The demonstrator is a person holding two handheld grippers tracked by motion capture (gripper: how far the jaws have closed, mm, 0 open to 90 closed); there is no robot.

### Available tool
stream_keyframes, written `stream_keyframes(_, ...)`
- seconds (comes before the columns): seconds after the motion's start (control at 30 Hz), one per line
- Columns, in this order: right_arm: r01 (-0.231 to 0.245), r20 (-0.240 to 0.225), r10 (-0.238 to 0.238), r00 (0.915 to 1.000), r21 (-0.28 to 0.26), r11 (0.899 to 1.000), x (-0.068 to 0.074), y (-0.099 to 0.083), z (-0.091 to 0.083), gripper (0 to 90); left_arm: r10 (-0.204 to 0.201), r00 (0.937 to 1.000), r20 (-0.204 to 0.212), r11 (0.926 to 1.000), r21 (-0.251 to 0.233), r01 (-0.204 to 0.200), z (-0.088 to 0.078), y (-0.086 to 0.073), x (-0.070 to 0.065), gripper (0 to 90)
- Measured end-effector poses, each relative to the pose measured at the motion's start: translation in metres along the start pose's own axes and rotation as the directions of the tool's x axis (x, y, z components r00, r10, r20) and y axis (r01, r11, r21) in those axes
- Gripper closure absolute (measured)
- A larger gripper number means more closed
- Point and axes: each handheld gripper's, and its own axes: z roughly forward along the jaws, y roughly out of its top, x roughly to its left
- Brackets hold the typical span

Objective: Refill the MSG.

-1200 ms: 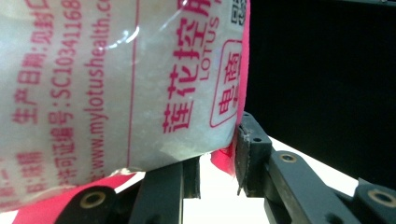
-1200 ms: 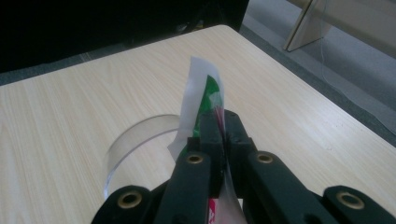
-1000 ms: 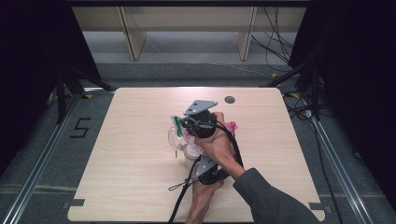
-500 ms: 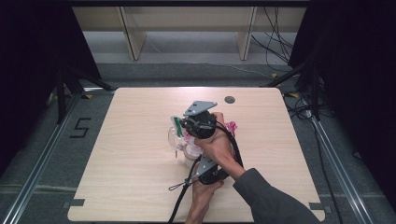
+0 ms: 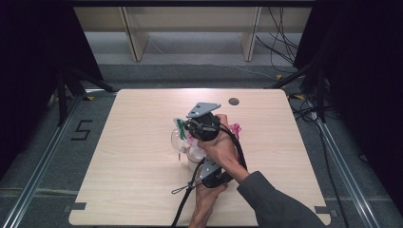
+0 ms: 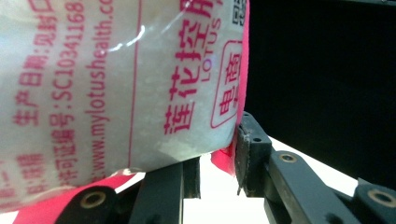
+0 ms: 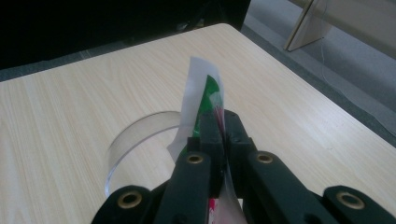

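Left hand-held gripper point(image 6: 219, 172) clamps the lower edge of a soft white plastic pouch with red print point(image 6: 116, 84), held up over the middle of the pale wooden counter point(image 5: 119, 180), just beside a clear round plastic container point(image 7: 140, 135). Farther right, the right hand-held gripper point(image 7: 219, 126) is pinched tight on the pouch's thin green-and-white top strip point(image 7: 203, 91). The pouch looks light, limp and slippery, likely to sag or tear, so its sealed edges seem the safest hold.
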Motion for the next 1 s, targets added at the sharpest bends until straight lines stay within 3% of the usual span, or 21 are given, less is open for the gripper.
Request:
stream_keyframes(0.23,0.014,0.007,-0.014,0.9999,-0.014,1.0,-0.001,0.0004,0.0007,89.8,0.008,0.9998,-0.017,0.9992,0.038,-0.008,-0.0033,0.0017,-0.0012,73.3)
stream_keyframes(0.27,0.026,0.01,-0.026,0.9996,-0.016,1.0,-0.0017,0.0005,0.0008,89.7,0.008,0.9998,-0.016,0.9993,0.037,-0.007,-0.0032,0.0017,-0.0013,73.3)
stream_keyframes(0.33,0.007,-0.003,-0.007,1.0,-0.001,1.0,-0.0001,0.0002,0.0,89.8,0.0,1.0,0.006,1.0,-0.006,0.0,0.0001,-0.0006,-0.0003,73.3)
stream_keyframes(0.57,0.007,-0.003,-0.007,1.0,0.002,1.0,0.0004,0.0003,0.0,89.7,0.0,1.0,0.002,1.0,0.001,0.0,-0.0014,0.0004,-0.0012,73.2)
stream_keyframes(0.6,0.008,-0.002,-0.008,1.0,0.001,1.0,0.0006,0.0003,0.0002,89.7,0.005,0.9998,-0.018,0.9996,0.028,-0.005,-0.0034,0.0017,-0.0022,73.2)
stream_keyframes(0.7,0.006,-0.002,-0.006,1.0,-0.003,1.0,0.0011,0.0008,-0.0002,89.8,0.006,1.0,-0.001,1.0,-0.004,-0.006,-0.0012,0.0004,-0.0007,73.2)
stream_keyframes(0.8,0.004,0.0,-0.004,1.0,-0.008,1.0,0.001,0.0002,0.0003,89.7,0.0,1.0,0.003,1.0,-0.008,0.0,-0.0005,0.0,-0.0013,73.2)
stream_keyframes(0.87,0.025,-0.004,-0.025,0.9997,0.006,1.0,0.0018,0.0004,0.0011,89.7,0.002,0.9999,-0.012,0.9998,0.02,-0.001,-0.0031,0.0015,-0.0026,73.2)
stream_keyframes(1.0,0.002,-0.01,-0.002,0.9999,-0.007,1.0,0.0011,0.0009,-0.001,89.8,0.008,0.9999,-0.011,0.9998,0.019,-0.008,-0.0032,0.0014,-0.0022,73.2)
